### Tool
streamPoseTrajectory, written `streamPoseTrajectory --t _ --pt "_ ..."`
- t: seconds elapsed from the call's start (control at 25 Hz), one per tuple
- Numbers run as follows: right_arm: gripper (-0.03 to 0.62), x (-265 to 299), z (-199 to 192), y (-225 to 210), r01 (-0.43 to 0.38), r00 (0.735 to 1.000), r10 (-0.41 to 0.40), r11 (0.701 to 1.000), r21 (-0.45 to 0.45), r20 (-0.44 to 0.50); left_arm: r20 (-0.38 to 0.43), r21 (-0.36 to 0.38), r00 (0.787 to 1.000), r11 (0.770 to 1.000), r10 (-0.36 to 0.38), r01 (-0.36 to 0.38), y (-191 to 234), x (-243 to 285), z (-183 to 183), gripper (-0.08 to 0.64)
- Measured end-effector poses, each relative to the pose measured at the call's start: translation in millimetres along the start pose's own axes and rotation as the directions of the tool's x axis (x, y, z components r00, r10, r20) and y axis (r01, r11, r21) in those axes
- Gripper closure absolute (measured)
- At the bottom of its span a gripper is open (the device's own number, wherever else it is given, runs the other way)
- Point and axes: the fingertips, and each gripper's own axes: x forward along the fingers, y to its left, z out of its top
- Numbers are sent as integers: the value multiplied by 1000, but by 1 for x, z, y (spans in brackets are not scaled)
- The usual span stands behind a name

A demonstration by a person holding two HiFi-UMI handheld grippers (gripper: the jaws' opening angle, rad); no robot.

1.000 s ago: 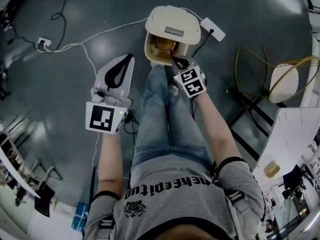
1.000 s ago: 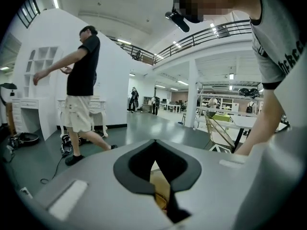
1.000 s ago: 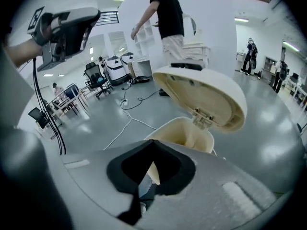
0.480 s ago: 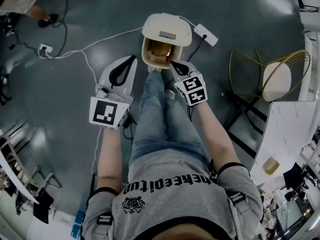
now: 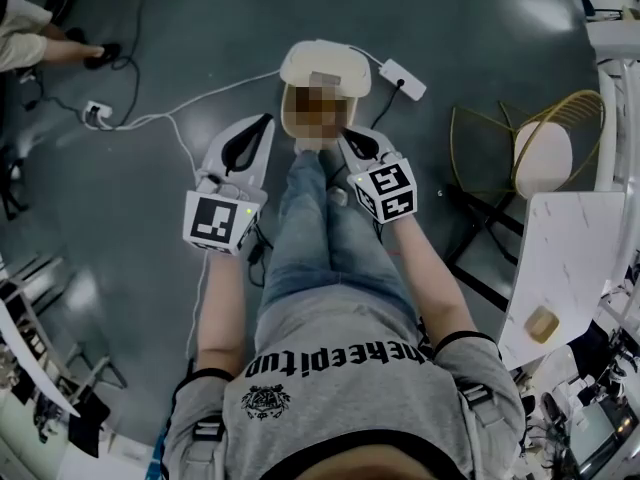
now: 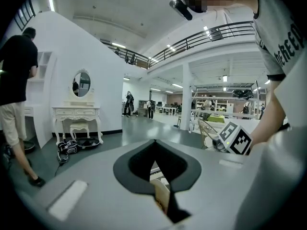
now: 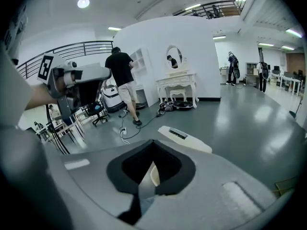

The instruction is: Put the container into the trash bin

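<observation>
A cream trash bin [image 5: 325, 60] stands on the dark floor ahead of my feet, its lid tipped back. A mosaic patch covers its inside, so no container shows there. My right gripper [image 5: 344, 137] hangs just short of the bin's near right rim, shut and holding nothing. My left gripper [image 5: 265, 119] is left of the bin, also shut and holding nothing. In the right gripper view the bin's lid [image 7: 185, 138] lies past the closed jaw tips [image 7: 153, 142]. In the left gripper view a piece of the bin [image 6: 161, 193] shows through the hole below the tips [image 6: 154, 142].
A white power strip [image 5: 402, 78] and white cable [image 5: 190, 93] lie by the bin. To the right stand a gold wire chair [image 5: 540, 153] and a white table [image 5: 560, 258]. A person's leg [image 5: 45, 50] is at top left. Another person [image 7: 120, 75] stands near a dressing table.
My right gripper has drawn back from the bin's mouth toward my body. A brownish thing that showed inside the bin earlier is now under the patch. The left gripper has barely moved.
</observation>
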Motion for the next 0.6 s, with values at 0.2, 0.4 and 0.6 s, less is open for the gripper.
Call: streamPoseTrajectory --t 0.2,0.4,0.6 --pt "591 -21 19 2 9 998 -10 1000 18 57 -24 32 1000 999 -6 7 -7 -1 5 551" --pt "591 -41 41 4 25 993 -28 999 27 115 16 44 1000 999 -23 22 -15 -2 24 551" --pt "591 -61 64 8 33 985 -36 999 22 171 34 52 999 998 -33 32 -21 -4 38 551"
